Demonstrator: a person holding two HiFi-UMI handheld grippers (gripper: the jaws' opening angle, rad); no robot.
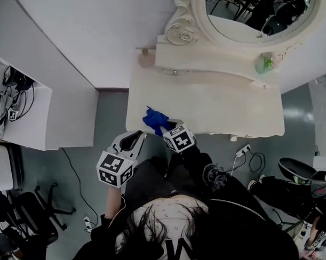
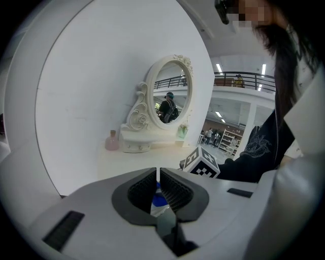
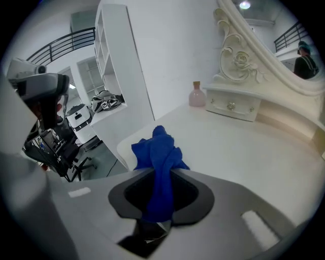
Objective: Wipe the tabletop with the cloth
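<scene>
A crumpled blue cloth [image 1: 154, 119] rests on the cream tabletop [image 1: 221, 106] near its front left corner. My right gripper [image 1: 166, 126] is shut on it. In the right gripper view the cloth [image 3: 159, 150] bunches up from between the jaws of that gripper [image 3: 161, 171] and spreads onto the tabletop [image 3: 244, 147]. My left gripper [image 1: 138, 135] hangs off the table's front left edge, just left of the cloth. Its jaws [image 2: 158, 175] stand together with nothing held; a bit of blue shows through the slit behind them.
An ornate oval mirror [image 1: 255, 11] and a small drawer shelf stand along the table's back. A pink bottle [image 1: 146, 58] is at the back left, a green item [image 1: 265, 63] at the back right. A white desk [image 1: 23, 115] stands left; cables and a power strip [image 1: 242, 149] lie on the floor.
</scene>
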